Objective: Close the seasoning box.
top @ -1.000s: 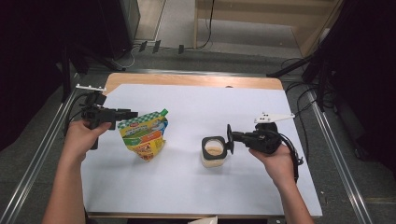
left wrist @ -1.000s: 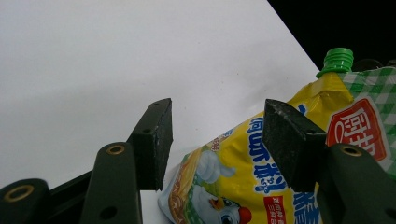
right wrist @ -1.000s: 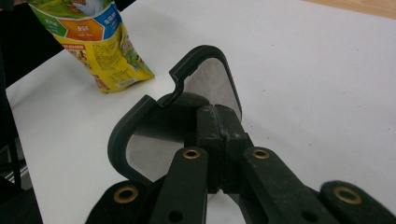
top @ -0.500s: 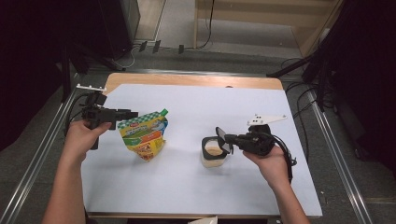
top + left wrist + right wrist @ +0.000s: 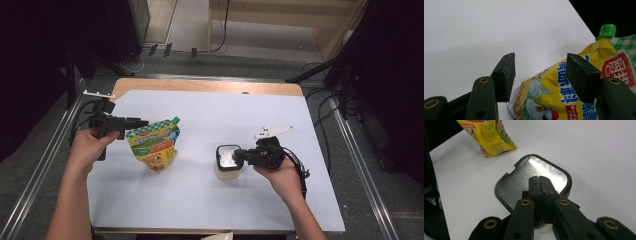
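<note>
A yellow printed pouch with a green screw cap rests on the white table sheet at the left. My left gripper sits level at its top left corner. In the left gripper view this gripper is open, the pouch lies between and beyond the jaws, and the left pad stands apart from it. My right gripper is shut on the rim of a black lid, held flat over a small pale cup. The shiny lid shows ahead of the closed right gripper.
The white sheet covers a wooden table whose far edge shows bare. Metal rails run along both sides, and cables lie on the floor beyond. Open sheet lies between the pouch and the cup and along the far half.
My right hand has moved left and down. The lid, which stood upright beside the open cup, now lies flat over it. The left hand and the pouch have kept still.
</note>
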`<state>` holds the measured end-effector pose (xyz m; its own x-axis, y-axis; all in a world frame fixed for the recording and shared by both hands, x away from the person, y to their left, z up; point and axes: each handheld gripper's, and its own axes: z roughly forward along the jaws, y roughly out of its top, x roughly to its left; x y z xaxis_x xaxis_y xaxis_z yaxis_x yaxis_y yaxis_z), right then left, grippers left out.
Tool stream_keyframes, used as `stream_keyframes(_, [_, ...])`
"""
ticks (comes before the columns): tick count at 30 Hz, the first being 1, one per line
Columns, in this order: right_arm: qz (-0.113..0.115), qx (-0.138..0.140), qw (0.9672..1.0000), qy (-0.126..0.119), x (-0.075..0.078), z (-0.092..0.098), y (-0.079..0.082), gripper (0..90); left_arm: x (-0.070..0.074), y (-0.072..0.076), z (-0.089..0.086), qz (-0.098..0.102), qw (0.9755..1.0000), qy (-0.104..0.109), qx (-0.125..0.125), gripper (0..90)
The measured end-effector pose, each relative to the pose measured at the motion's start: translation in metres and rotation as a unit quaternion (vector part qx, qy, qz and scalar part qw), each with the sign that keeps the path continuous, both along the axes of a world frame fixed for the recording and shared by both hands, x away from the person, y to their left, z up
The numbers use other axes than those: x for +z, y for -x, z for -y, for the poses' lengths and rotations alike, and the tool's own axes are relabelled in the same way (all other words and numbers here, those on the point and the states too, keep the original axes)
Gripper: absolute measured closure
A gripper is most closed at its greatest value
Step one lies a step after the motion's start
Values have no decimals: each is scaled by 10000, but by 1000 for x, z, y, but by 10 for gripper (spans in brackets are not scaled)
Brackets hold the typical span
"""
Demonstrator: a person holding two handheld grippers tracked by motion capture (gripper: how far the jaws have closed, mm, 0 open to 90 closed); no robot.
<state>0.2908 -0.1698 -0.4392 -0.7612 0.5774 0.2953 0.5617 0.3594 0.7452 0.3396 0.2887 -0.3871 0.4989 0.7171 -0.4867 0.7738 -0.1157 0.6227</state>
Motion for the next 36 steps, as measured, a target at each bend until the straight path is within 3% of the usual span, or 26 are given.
stream_keyframes(11, [-4,-3,10000,-57,0,1,0,858,0,0,0,-8,10000,-2,-3,417])
stream_keyframes(25, [147,-229,9993,-253,7,20,-5,663,-2,-1,5,-63,9999,61,-114,412])
stream_keyframes(36, [415,-657,9968,-206,7,47,-12,505,-4,-1,3,-86,9999,71,-103,409])
